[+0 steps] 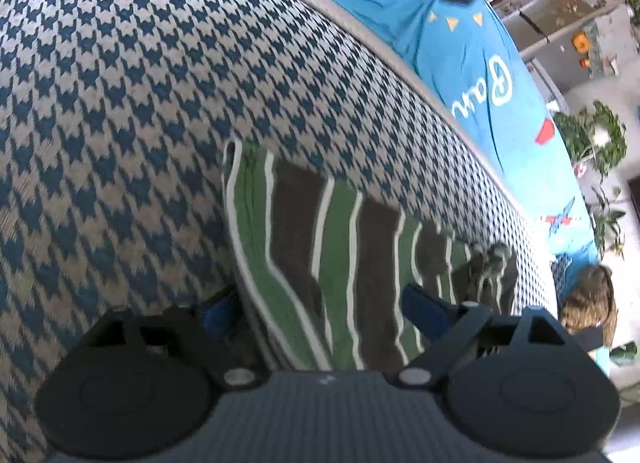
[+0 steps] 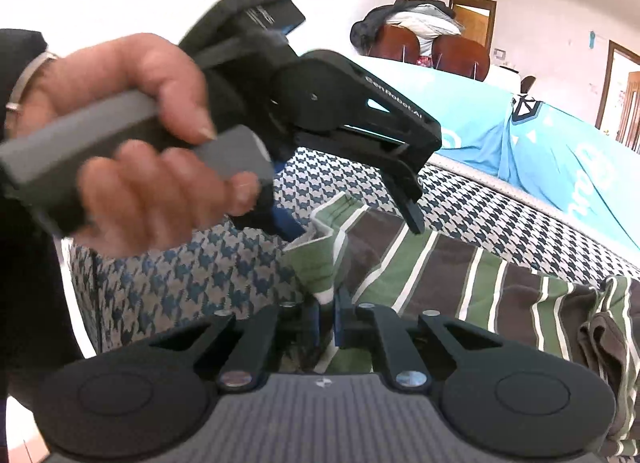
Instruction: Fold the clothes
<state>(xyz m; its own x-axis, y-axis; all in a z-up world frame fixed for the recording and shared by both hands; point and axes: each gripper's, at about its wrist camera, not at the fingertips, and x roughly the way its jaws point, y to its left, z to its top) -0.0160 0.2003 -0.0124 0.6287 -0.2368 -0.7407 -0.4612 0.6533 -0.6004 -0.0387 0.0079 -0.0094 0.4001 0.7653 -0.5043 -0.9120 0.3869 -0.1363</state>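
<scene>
A houndstooth cover [image 1: 132, 95] in dark blue and beige spreads over the surface and carries everything else. Along its far edge lies a bright blue sheet [image 1: 472, 63] with white script lettering, only partly legible, something like "Bau"; small yellow triangles and a red patch are printed on it too.

On the houndstooth cover lies the striped garment [image 1: 340, 247], banded in green and brown with thin white lines. In the left wrist view its long axis runs from the near edge away toward the far right, where the cloth bunches into a crumpled heap; the stripes cross it, roughly square to that axis. In the right wrist view a corner of it is lifted and folded up near the left edge of the cover.

The left gripper [image 1: 320, 307] hovers over the near end of the garment with its fingers spread wide, nothing between them. From the right wrist camera it shows in a person's hand [image 2: 132, 143], tips just above the raised corner, and white lettering on its side reads "GenRobot.AI".

The right gripper [image 2: 327, 319] has its blue pads pressed together on the garment's pale hem, pinching that lifted corner.

Two brown chairs [image 2: 432, 51] stand beyond the far edge.
</scene>
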